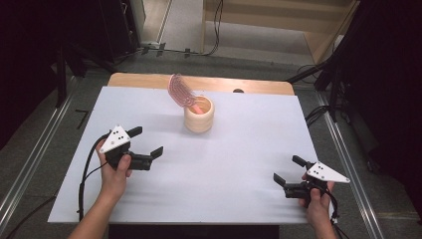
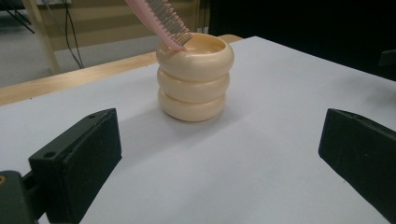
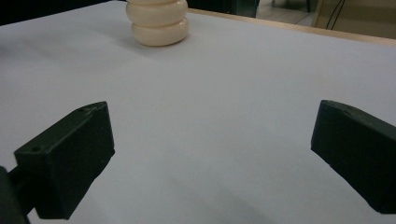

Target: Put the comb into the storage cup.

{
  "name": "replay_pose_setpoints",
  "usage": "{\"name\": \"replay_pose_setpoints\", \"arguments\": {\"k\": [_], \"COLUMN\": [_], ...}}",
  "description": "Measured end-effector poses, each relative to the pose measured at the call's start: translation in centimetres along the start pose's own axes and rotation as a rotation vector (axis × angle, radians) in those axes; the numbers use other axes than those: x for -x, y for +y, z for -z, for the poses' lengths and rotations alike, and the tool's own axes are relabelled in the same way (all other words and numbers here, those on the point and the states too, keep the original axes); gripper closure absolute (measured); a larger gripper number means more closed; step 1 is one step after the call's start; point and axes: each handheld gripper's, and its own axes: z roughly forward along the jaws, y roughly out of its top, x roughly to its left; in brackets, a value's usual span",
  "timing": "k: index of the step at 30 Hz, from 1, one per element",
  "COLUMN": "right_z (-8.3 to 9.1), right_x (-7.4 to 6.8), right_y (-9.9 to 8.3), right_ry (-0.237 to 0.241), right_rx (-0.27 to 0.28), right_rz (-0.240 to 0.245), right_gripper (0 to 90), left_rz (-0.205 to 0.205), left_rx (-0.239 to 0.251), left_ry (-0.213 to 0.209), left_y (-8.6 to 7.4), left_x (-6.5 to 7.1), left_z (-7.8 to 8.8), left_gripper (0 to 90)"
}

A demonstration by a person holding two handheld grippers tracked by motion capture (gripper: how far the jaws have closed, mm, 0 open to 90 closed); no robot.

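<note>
A cream ribbed cup [image 1: 199, 115] stands upright near the back middle of the white table top [image 1: 224, 164]. A pink comb [image 1: 180, 90] leans out of it toward the back left, handle end inside. In the left gripper view the cup [image 2: 194, 78] is straight ahead with the comb [image 2: 161, 18] resting on its rim. My left gripper [image 1: 148, 141] sits at the left of the table, open and holding nothing, pointing toward the cup. My right gripper [image 1: 288, 170] sits at the front right, open and holding nothing. The cup's base [image 3: 159, 21] lies far off in the right gripper view.
A wooden table edge [image 1: 144, 79] runs behind the white top. Cables [image 1: 87, 164] trail from the left gripper over the table's left side. Dark stands and floor cables [image 1: 318, 112] surround the table.
</note>
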Motion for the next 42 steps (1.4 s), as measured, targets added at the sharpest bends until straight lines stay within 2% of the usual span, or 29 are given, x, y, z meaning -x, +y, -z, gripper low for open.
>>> {"name": "replay_pose_setpoints", "arguments": {"k": [18,34,42], "right_z": [-0.1,-0.2,-0.3], "right_x": [-0.1,-0.1,-0.1], "right_y": [0.0,0.0,0.0], "right_ry": [-0.007,-0.012,-0.019], "right_rx": [-0.007,-0.012,-0.016], "right_rz": [0.002,0.000,0.004], "right_gripper": [0.0,0.0,0.0], "left_rz": [-0.002,0.013,0.031], "left_rx": [-0.035,-0.060,-0.053], "left_ry": [0.035,0.092,0.117], "left_y": [-2.5,-4.9,-5.9], "left_x": [-0.5,-1.4,-2.0], "left_z": [1.9,5.6,7.5], "left_gripper": [0.0,0.0,0.0]}}
